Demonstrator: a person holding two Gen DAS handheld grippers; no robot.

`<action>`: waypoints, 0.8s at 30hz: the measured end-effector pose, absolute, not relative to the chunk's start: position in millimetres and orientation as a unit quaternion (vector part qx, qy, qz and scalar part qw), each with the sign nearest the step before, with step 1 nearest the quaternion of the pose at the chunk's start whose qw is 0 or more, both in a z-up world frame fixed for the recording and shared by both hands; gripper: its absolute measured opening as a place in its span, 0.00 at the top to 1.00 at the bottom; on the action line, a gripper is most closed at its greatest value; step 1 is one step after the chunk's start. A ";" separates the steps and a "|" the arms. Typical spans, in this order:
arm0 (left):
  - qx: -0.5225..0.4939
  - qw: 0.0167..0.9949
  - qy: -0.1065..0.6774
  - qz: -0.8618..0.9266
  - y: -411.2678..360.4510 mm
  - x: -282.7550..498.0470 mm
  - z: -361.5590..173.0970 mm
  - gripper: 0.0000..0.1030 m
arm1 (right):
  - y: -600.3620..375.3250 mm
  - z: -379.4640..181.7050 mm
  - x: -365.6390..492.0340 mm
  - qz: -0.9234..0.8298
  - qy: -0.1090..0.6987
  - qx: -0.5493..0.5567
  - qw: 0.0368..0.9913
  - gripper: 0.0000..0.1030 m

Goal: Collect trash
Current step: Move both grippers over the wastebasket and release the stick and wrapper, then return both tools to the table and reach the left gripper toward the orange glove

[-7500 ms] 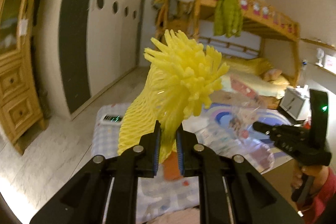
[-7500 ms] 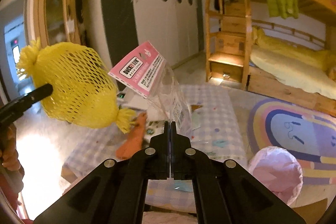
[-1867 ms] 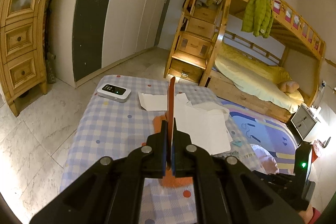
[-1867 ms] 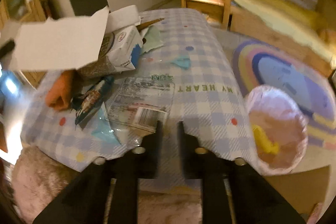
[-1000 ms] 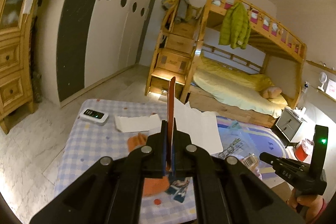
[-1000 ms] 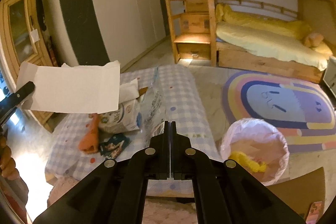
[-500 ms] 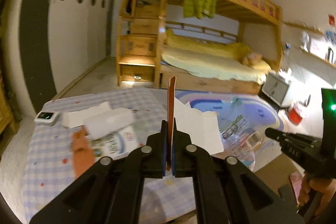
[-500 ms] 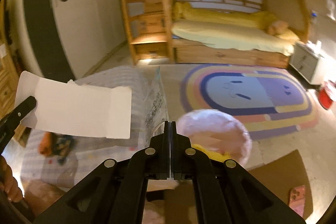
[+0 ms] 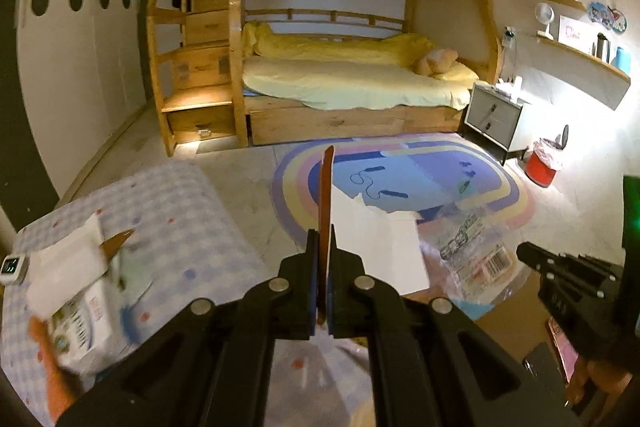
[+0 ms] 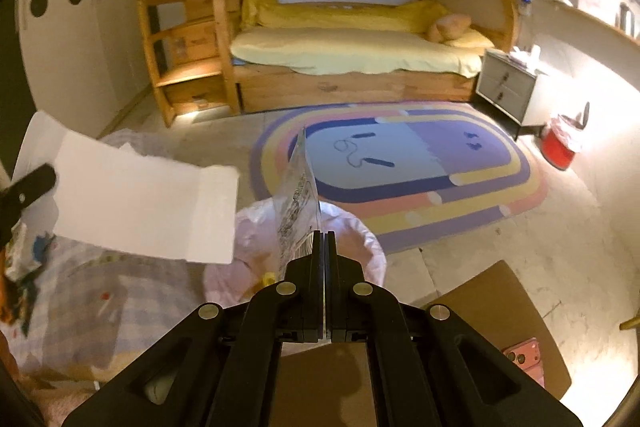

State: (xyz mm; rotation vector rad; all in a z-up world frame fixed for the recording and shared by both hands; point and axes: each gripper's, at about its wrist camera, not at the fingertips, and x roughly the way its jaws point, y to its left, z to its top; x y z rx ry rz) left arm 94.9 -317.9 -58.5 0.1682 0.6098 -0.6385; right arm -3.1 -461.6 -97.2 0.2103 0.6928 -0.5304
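Note:
My left gripper (image 9: 323, 251) is shut on a flat white card (image 9: 376, 243), which I see edge-on with a brown rim. The same white card (image 10: 140, 203) hangs at the left of the right wrist view, partly over the bin. My right gripper (image 10: 323, 243) is shut on a clear printed plastic wrapper (image 10: 298, 199) that stands up from its jaws. Just below and beyond it is the pink-lined bin (image 10: 360, 227), with a bit of yellow netting (image 10: 267, 279) inside. The right gripper (image 9: 560, 279) and its wrapper (image 9: 472, 251) also show low right in the left wrist view.
The checked-cloth table (image 9: 180, 211) lies to the left with a white printed packet (image 9: 80, 299), an orange scrap (image 9: 52, 379) and a small white device (image 9: 12, 265). A rainbow rug (image 10: 420, 163), bunk bed, nightstand and red bucket (image 10: 560, 147) lie beyond. A pink phone (image 10: 524, 359) rests on brown cardboard.
Both grippers have swung right, away from the table. The pink-lined bin has come in close under the right gripper's wrapper, and the card has moved partly over it.

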 end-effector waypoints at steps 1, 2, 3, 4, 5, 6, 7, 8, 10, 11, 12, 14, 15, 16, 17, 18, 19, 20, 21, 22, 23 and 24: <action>0.083 0.897 0.302 -0.311 -324.9 99.8 -61.9 0.99 | -464.2 -98.7 -0.7 -0.258 0.337 0.103 0.899 1.00; 0.085 0.895 0.308 -0.312 -332.3 103.9 -65.2 0.99 | -468.6 -101.3 2.9 -0.262 0.339 0.104 0.898 1.00; 0.090 0.891 0.314 -0.314 -340.8 108.0 -70.0 0.99 | -472.8 -104.2 7.2 -0.265 0.342 0.105 0.896 1.00; 0.097 0.890 0.318 -0.312 -347.7 111.2 -73.6 0.99 | -475.0 -106.1 8.6 -0.267 0.344 0.105 0.894 1.00; 0.105 0.888 0.322 -0.310 -353.8 112.9 -77.7 0.99 | -478.2 -109.2 12.1 -0.269 0.347 0.106 0.892 1.00; 0.110 0.887 0.326 -0.309 -358.6 115.2 -81.9 0.99 | -482.4 -112.5 16.3 -0.270 0.350 0.108 0.891 1.00; 0.113 0.885 0.330 -0.308 -361.6 117.1 -85.0 0.99 | -483.8 -114.5 19.1 -0.271 0.352 0.109 0.889 1.00; 0.116 0.883 0.335 -0.308 -365.0 118.9 -88.0 0.99 | -483.8 -115.6 21.4 -0.271 0.354 0.109 0.889 1.00; 0.117 0.879 0.342 -0.310 -369.5 123.6 -93.0 0.99 | -488.4 -121.6 28.9 -0.268 0.360 0.112 0.887 1.00; 0.117 0.878 0.344 -0.311 -372.7 123.3 -95.3 0.98 | -488.7 -123.2 32.0 -0.267 0.362 0.112 0.886 0.98; 0.118 0.875 0.349 -0.313 -375.2 125.0 -97.7 0.92 | -490.0 -126.3 35.6 -0.266 0.366 0.112 0.885 0.97; 0.119 0.872 0.357 -0.314 -378.0 127.2 -100.8 0.64 | -489.2 -130.1 40.6 -0.263 0.372 0.112 0.883 0.93; 0.120 0.874 0.356 -0.310 -377.2 127.4 -100.7 0.46 | -489.4 -131.8 42.6 -0.261 0.374 0.114 0.883 0.85; 0.117 0.878 0.349 -0.306 -374.4 126.2 -98.8 0.45 | -488.3 -132.0 42.1 -0.257 0.373 0.118 0.884 0.80; 0.114 0.881 0.342 -0.306 -370.6 124.7 -96.7 0.45 | -486.4 -130.7 41.1 -0.256 0.370 0.119 0.885 0.74; 0.112 0.882 0.340 -0.305 -367.0 124.2 -94.1 0.45 | -484.3 -128.5 39.3 -0.255 0.367 0.119 0.887 0.72; 0.109 0.884 0.339 -0.303 -362.5 123.8 -91.2 0.45 | -481.3 -126.3 36.6 -0.253 0.365 0.119 0.888 0.72; 0.105 0.886 0.337 -0.301 -358.4 123.8 -89.0 0.45 | -479.2 -124.4 34.0 -0.248 0.365 0.121 0.889 0.72; 0.100 0.889 0.333 -0.299 -351.8 122.3 -84.6 0.45 | -477.7 -122.6 31.2 -0.244 0.365 0.125 0.890 0.72; 0.096 0.891 0.330 -0.297 -345.8 120.4 -80.8 0.45 | -473.9 -118.0 24.3 -0.237 0.362 0.131 0.892 0.72; 0.093 0.894 0.327 -0.293 -338.9 117.8 -77.2 0.45 | -471.7 -114.5 21.5 -0.234 0.360 0.133 0.893 0.72; 0.089 0.896 0.324 -0.291 -330.6 114.3 -72.6 0.45 | -468.3 -110.6 17.7 -0.231 0.358 0.134 0.895 0.72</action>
